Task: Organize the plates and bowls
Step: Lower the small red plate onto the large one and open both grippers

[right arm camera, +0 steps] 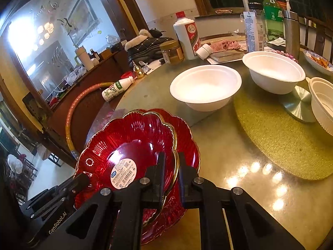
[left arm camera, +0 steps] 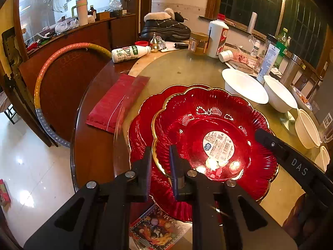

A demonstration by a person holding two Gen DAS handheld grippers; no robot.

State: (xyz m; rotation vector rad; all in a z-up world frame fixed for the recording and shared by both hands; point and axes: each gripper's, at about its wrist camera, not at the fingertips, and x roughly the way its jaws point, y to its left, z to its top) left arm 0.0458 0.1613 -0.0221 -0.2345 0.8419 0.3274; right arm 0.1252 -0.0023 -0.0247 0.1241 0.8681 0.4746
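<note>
The upper red scalloped glass plate [left arm camera: 214, 137] lay on the lower red scalloped glass plate [left arm camera: 141, 129], shifted toward three o'clock in the left wrist view. Two white foam bowls stood at about one o'clock behind them, the nearer bowl [left arm camera: 244, 86] just left of the farther bowl [left arm camera: 280, 93]. A red paper envelope [left arm camera: 117, 102] lay at ten o'clock, beside the plates.

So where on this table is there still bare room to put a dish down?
Free: the shiny tabletop right of the red plates, and the yellow mat before the white bowls. Crowded: the far edge, packed with bottles and jars.
</note>
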